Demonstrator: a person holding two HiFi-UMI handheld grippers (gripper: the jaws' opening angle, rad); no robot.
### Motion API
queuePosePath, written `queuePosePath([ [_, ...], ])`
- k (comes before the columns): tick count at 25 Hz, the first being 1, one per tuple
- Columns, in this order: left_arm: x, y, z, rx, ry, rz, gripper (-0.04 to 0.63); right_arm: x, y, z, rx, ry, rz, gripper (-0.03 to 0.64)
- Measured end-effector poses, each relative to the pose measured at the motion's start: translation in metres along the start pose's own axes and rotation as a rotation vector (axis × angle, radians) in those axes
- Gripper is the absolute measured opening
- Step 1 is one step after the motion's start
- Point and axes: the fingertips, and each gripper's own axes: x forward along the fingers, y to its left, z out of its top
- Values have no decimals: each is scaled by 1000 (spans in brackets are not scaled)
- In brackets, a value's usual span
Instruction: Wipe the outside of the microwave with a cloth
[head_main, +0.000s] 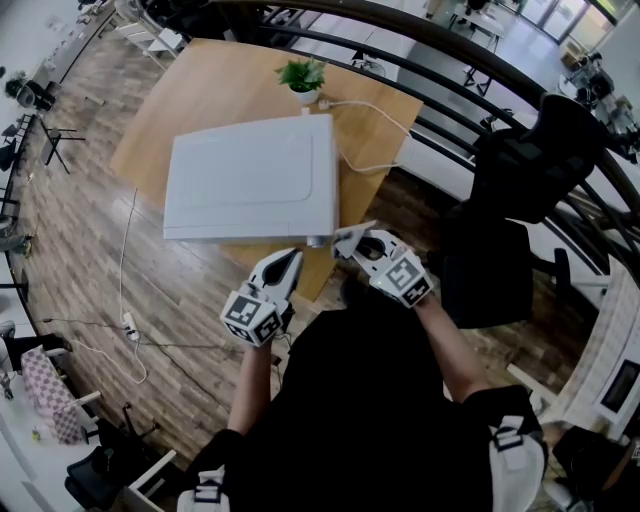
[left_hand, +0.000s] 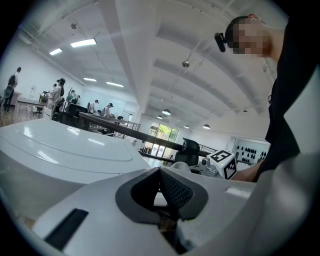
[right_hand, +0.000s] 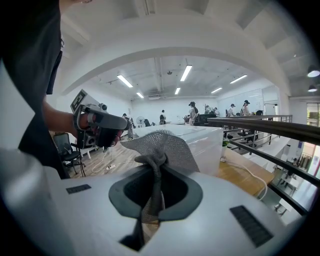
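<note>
The white microwave (head_main: 250, 185) stands on a wooden table (head_main: 200, 90), seen from above. Both grippers hover just off its near front edge. My right gripper (head_main: 358, 246) is shut on a grey mesh cloth (head_main: 352, 235) by the microwave's front right corner. In the right gripper view the cloth (right_hand: 159, 146) bunches out of the right gripper (right_hand: 157, 167), and the microwave (right_hand: 197, 140) lies just beyond it. My left gripper (head_main: 288, 262) is shut with nothing in it. In the left gripper view the left gripper (left_hand: 161, 174) sits below the microwave (left_hand: 60, 150), whose top rises at the left.
A small potted plant (head_main: 303, 78) stands behind the microwave, and a white cable (head_main: 370, 125) loops over the table's right side. A black office chair (head_main: 520, 190) and a dark railing (head_main: 450, 60) are to the right. A power strip (head_main: 128, 325) lies on the wooden floor.
</note>
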Motion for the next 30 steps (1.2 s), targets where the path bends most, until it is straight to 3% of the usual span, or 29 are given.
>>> queuePosePath([
  [15,19,19,10,-25,42,75,0,29,-21,9,75,-34,89,15],
  [30,27,31,16,-38,44,101,0,42,-50,18,87,-33,87,15],
])
